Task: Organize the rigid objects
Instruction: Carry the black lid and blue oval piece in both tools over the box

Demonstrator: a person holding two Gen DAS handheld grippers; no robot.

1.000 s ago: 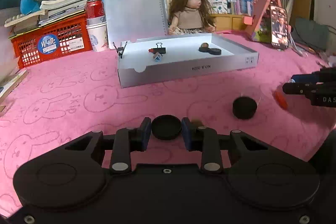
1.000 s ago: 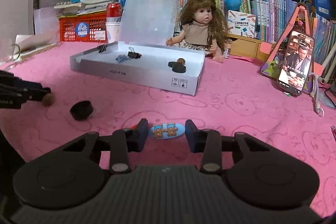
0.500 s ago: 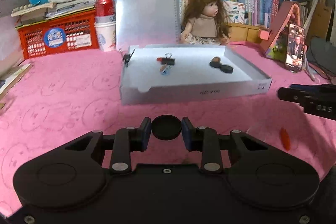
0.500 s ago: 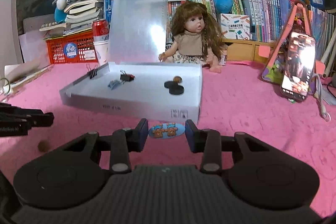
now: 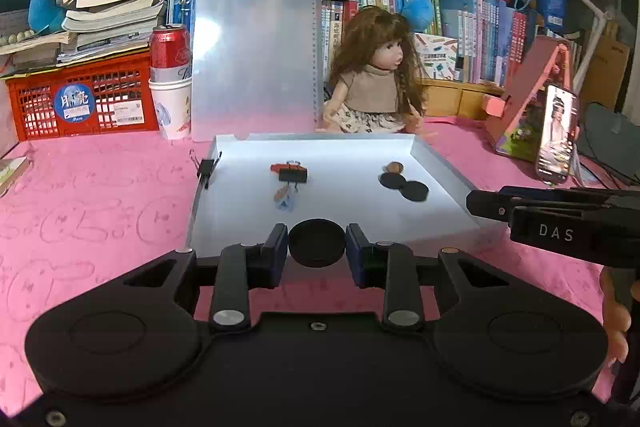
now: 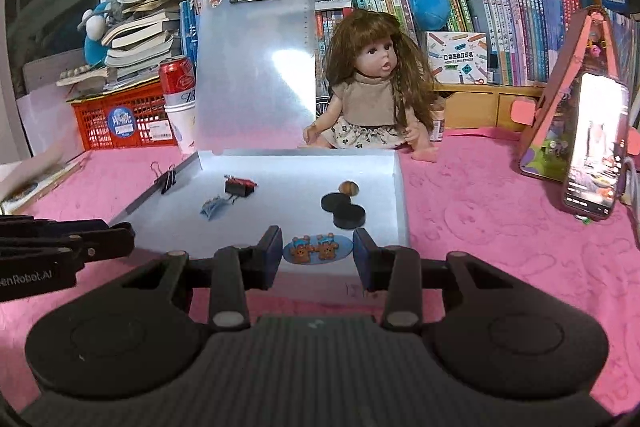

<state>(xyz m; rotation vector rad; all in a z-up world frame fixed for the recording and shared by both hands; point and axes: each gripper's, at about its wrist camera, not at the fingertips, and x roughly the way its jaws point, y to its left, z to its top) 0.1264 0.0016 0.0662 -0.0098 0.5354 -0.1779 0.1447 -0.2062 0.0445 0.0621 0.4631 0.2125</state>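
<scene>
Over the tray's near edge: both tools hang above the white tray (image 5: pixel 440 163), each with a small thing clamped between its fingers.
Left tool (image 5: pixel 317 247): clenched on a black round disc (image 5: pixel 317 242); both blue pads press on the disc's sides, and it sits above the tray's near rim.
Right tool (image 6: pixel 316 251): clenched on a blue oval piece with two brown bears (image 6: pixel 317 247), held flat above the tray's near edge; the pad on the left touches it, and the pad on the right looks just at its end.
Right tool from the left camera: its dark fingers (image 5: pixel 520 205) reach in from the right, just beside the tray's near right corner.
Left tool from the right camera: its dark fingers (image 6: pixel 80 239) come in from the left, by the tray's near left corner.
Tray: lies on the pink tabletop (image 5: pixel 100 211), its long side toward the cameras.
Inside the tray, right part: two black discs (image 5: pixel 404 185) touching each other, with a small brown round piece (image 5: pixel 393 167) just behind them.
Inside the tray, middle: a black binder clip (image 5: pixel 293 173) with something red at its left, and a small blue piece (image 5: pixel 285 200) just in front of it.
Tray's left wall: another black binder clip (image 5: pixel 206 169) is clipped on it.
Behind the tray: a clear clipboard (image 5: pixel 256 51) stands upright, and a doll (image 5: pixel 376 79) sits to its right.
Right of the tray: a phone (image 5: pixel 556 135) leans on a pink stand, well apart.
</scene>
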